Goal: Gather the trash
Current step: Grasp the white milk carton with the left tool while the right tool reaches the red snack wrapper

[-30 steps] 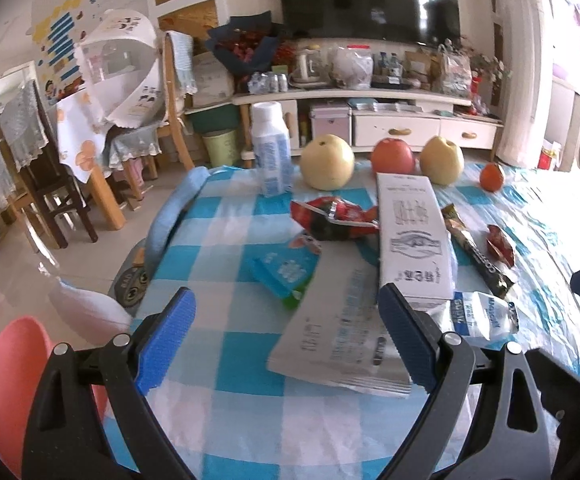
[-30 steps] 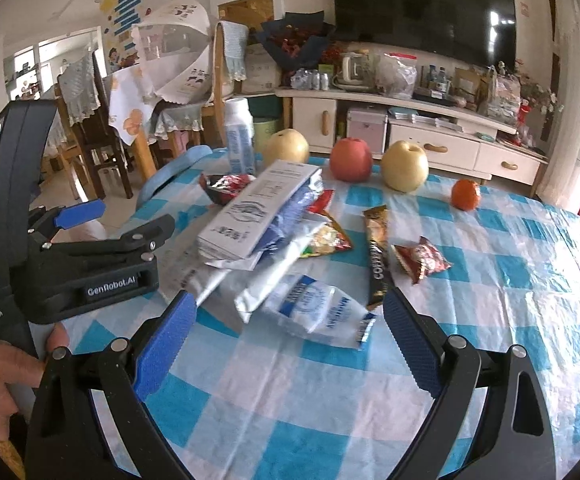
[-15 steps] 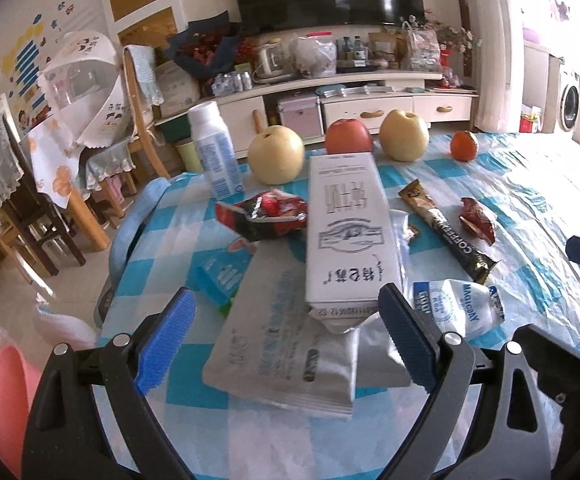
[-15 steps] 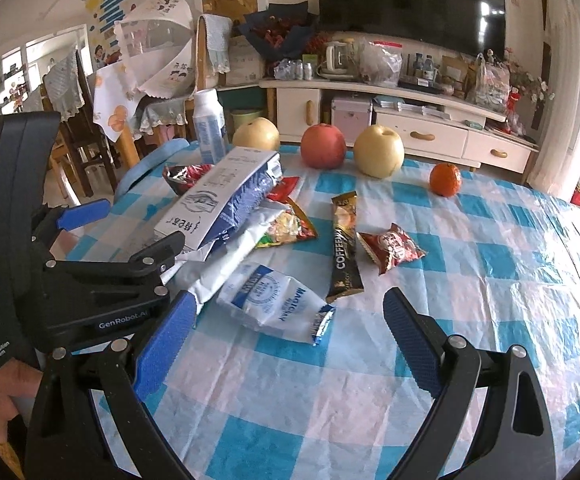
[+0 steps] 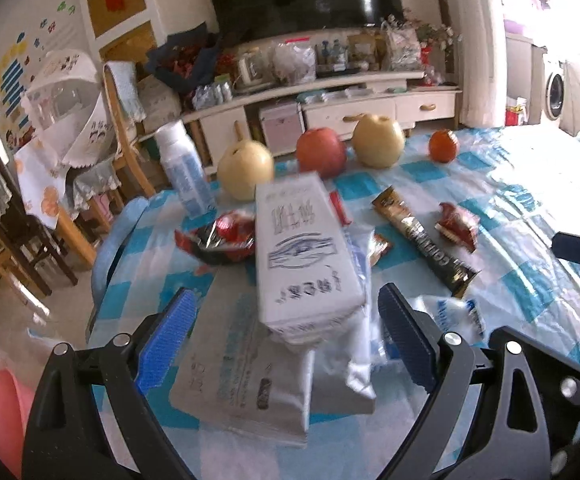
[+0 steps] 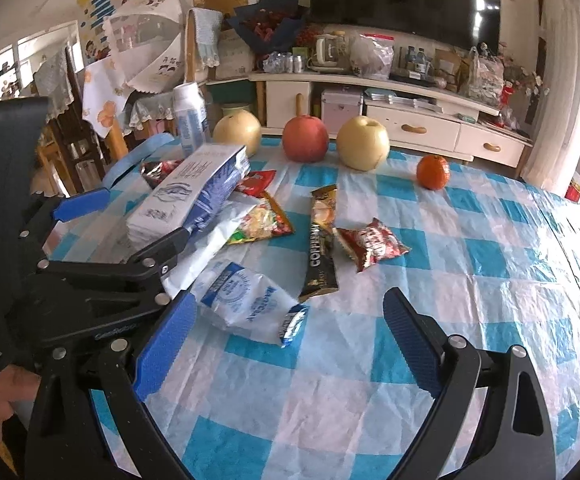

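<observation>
Trash lies on a blue-checked tablecloth (image 6: 490, 264). A white carton (image 5: 304, 252) rests on a silver foil bag (image 5: 246, 376); the carton also shows in the right wrist view (image 6: 194, 192). Around them lie a red wrapper (image 5: 220, 236), a coffee stick (image 6: 322, 240), a red snack packet (image 6: 372, 242), a yellow snack packet (image 6: 264, 220) and a white-blue pouch (image 6: 246, 304). My left gripper (image 5: 286, 340) is open, its jaws on either side of the carton's near end. My right gripper (image 6: 286, 344) is open just in front of the pouch.
Two pears (image 6: 362, 142), an apple (image 6: 305, 138), an orange (image 6: 433, 171) and a white bottle (image 6: 189, 116) stand along the table's far edge. A pink bin (image 5: 4, 416) sits on the floor at left. Chairs (image 5: 126, 132) stand beyond the table's left side.
My left gripper has moved forward and right until its jaws flank the carton. My right gripper has moved forward towards the pouch. Both stayed open.
</observation>
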Demonstrator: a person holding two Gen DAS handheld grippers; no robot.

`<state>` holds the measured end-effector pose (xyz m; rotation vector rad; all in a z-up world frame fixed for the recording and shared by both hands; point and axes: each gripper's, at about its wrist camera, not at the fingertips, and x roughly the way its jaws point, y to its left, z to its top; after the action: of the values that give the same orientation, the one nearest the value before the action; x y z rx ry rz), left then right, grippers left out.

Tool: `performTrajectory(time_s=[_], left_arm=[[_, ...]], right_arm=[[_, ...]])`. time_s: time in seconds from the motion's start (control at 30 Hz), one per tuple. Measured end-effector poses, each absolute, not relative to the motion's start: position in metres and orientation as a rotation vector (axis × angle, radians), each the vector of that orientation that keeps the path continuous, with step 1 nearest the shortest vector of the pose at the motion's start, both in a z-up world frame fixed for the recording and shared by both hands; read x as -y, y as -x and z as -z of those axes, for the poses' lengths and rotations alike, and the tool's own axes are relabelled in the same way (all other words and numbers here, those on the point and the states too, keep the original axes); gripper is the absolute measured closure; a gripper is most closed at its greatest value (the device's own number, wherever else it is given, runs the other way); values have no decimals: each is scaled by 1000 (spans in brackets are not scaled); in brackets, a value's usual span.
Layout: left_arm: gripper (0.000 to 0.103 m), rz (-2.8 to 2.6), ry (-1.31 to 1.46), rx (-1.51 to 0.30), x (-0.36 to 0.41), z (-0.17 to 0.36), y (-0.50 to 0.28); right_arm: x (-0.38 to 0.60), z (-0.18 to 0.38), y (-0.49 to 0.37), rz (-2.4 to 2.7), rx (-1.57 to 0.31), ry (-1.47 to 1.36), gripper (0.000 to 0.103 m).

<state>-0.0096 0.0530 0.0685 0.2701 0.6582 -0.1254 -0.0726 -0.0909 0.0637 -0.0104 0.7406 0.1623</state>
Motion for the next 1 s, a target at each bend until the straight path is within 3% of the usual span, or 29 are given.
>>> performTrajectory(time_s=[0.63,1.0], left_arm=[[10,99,-251,-683,-43,-70,-27],[10,152,-150,-767,-58,-58,-31]], right_arm=[[151,-28,1,-166,-880,-196,9],[159,-16,-35,-111,-892,-145,9]])
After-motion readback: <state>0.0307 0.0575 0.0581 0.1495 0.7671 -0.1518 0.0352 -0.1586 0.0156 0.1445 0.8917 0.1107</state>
